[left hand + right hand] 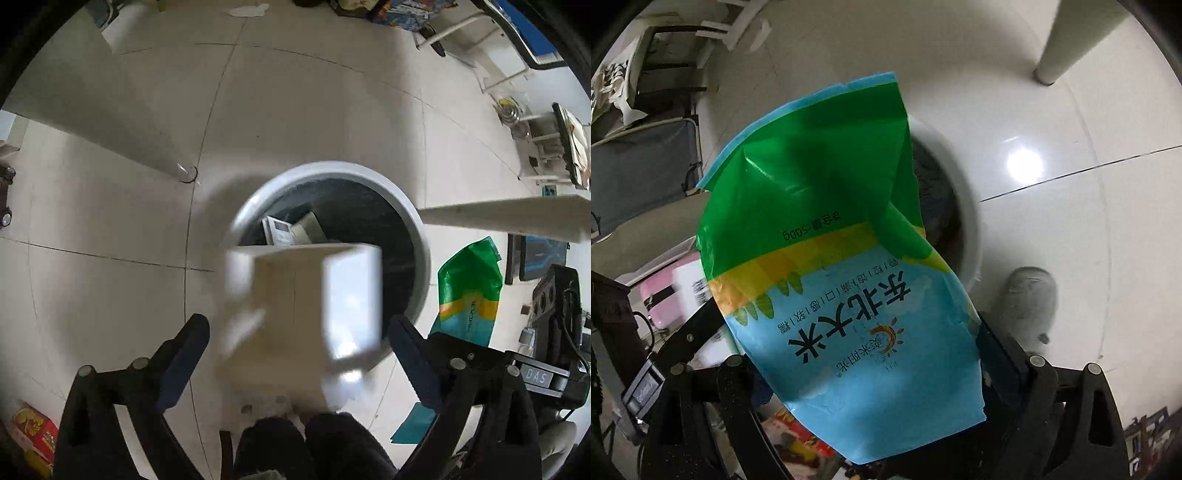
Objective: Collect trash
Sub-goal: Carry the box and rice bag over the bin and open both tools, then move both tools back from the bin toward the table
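Observation:
In the left wrist view my left gripper points down over a round white trash bin with a dark liner. Its jaws stand wide open. A blurred white carton hangs between them with a gap on each side, touching neither finger. Inside the bin lies a white boxy item. In the right wrist view my right gripper is shut on a green and blue rice bag held above the same bin. The bag hides the left finger. That bag also shows in the left wrist view, right of the bin.
A table leg stands on the tiled floor left of the bin, another leg beyond it. A clear jar sits beside the bin. A red box lies at lower left. A person's dark trousers are below the carton.

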`<state>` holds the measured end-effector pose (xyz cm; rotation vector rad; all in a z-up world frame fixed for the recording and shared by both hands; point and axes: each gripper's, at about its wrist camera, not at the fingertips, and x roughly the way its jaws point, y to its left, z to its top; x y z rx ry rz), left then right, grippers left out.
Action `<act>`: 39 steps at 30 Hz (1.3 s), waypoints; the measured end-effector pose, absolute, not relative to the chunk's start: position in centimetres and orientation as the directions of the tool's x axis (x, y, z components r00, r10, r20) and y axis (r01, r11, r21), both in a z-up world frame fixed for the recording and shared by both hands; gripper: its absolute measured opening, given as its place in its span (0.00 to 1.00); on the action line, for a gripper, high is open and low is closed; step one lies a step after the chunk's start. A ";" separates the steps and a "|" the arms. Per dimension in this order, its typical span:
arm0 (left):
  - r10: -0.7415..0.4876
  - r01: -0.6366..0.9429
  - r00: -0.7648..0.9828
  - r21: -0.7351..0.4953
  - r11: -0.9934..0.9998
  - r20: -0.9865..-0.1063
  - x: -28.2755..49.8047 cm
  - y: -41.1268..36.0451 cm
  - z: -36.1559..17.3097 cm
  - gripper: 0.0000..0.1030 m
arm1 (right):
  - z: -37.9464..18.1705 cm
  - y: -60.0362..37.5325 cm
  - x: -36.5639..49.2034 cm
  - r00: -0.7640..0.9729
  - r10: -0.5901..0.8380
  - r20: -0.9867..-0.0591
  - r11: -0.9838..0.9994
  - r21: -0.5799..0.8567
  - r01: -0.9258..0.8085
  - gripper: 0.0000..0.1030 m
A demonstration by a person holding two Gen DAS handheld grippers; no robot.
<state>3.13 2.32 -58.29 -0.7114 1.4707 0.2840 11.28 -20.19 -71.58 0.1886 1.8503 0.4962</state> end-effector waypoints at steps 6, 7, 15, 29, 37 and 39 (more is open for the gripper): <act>-0.197 -0.600 0.115 -0.226 0.767 -0.974 1.7 2.7 -56.2 0.96 | -71.1 -19.2 12.0 -0.337 0.384 -0.860 0.886 0.446 -0.130 1.00; -0.187 -0.601 0.115 -0.219 0.769 -0.975 1.6 2.6 -55.6 0.96 | -70.7 -19.2 11.8 -0.335 0.380 -0.862 0.886 0.444 -0.137 1.00; -0.046 -0.619 0.070 -0.080 0.781 -0.996 -1.2 1.5 -52.0 0.96 | -65.9 -19.2 12.4 -0.197 0.207 -0.958 0.912 0.262 -0.316 1.00; -0.043 -0.592 0.071 -0.077 0.803 -0.997 -4.1 -2.2 -43.6 0.96 | -52.9 -20.9 8.5 0.022 0.034 -0.999 0.887 0.020 -0.462 1.00; -0.029 -0.582 0.106 -0.086 0.809 -0.994 -5.5 -3.4 -35.6 0.96 | -42.8 -22.1 6.6 0.066 0.072 -0.995 0.889 0.034 -0.457 1.00; -0.023 -0.576 0.118 -0.087 0.813 -0.993 -5.9 -3.8 -33.2 0.96 | -40.6 -22.3 6.0 0.070 0.079 -0.994 0.886 0.038 -0.463 1.00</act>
